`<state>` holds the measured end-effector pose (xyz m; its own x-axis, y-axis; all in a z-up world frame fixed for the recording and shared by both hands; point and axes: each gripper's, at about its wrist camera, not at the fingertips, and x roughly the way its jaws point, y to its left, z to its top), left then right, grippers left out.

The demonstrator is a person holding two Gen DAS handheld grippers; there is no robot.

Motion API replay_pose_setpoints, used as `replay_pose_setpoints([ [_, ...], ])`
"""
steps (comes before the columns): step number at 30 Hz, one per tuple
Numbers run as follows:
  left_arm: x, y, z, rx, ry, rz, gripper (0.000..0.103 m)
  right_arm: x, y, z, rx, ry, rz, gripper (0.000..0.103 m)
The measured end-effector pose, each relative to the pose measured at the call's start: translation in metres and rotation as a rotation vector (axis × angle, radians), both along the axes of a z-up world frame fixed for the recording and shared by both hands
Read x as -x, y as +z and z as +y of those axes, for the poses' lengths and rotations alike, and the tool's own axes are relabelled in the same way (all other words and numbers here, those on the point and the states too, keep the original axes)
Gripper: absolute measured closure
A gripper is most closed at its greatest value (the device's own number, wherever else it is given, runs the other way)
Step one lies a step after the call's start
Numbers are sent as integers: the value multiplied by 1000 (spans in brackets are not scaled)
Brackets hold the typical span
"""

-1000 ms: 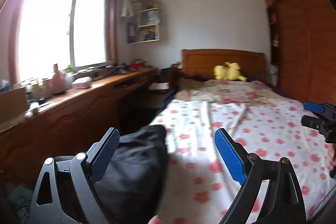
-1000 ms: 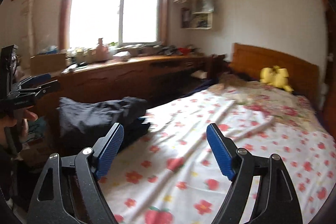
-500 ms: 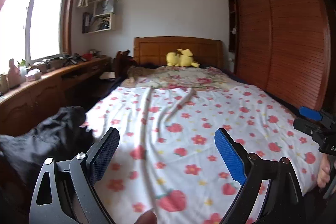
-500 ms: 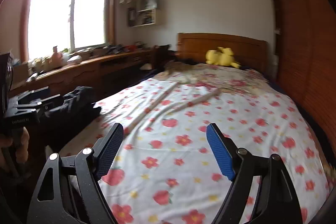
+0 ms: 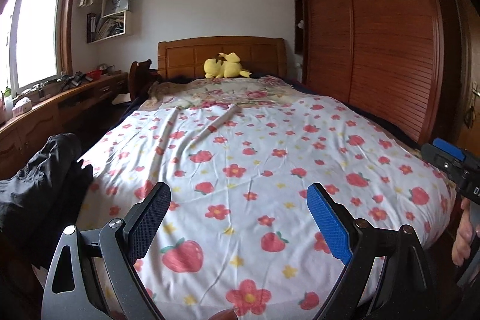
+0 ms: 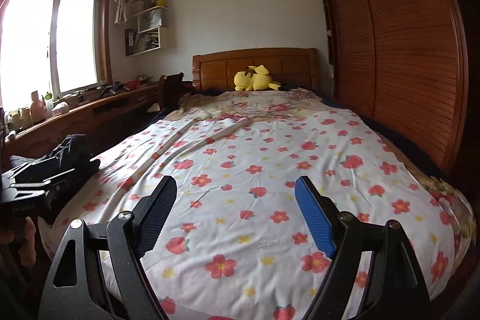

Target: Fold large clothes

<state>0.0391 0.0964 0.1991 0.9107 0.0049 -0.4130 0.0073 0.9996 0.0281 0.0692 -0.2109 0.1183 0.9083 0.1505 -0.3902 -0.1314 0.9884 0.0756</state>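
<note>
Over the foot of a bed [image 5: 300,140] spread with a flowered sheet [image 5: 258,170]. Left tongs [image 5: 238,218] gaping wide, nothing between the pads, aimed up the bed toward the headboard [image 5: 222,56]. Right tongs [image 6: 235,212] likewise spread apart and empty, above the sheet. Dark garment [image 5: 45,173] heaped at the bed's left edge, beside the left tongs, apart from both. Seen also in the right view [image 6: 70,152], behind the left tongs' body. Yellow plush [image 5: 225,68] at the headboard. Wooden worktop [image 5: 60,101] under the window [image 6: 51,44], cluttered. Slatted wardrobe [image 5: 375,50] along the right.
</note>
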Motion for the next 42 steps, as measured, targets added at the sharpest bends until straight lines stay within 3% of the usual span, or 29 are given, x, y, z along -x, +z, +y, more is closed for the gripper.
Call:
replay_pose_setpoints([
  [10,13,8,12,-1,-31,-16,10,9,2,-4,-12,-3,-10,21],
  [26,10,-10,4,1,-39,-19,10,12,3,-2,-13,0,-14,21],
  [42,14,-7,-1,8,-45,-29,10,12,3,-2,-11,-1,-14,21],
])
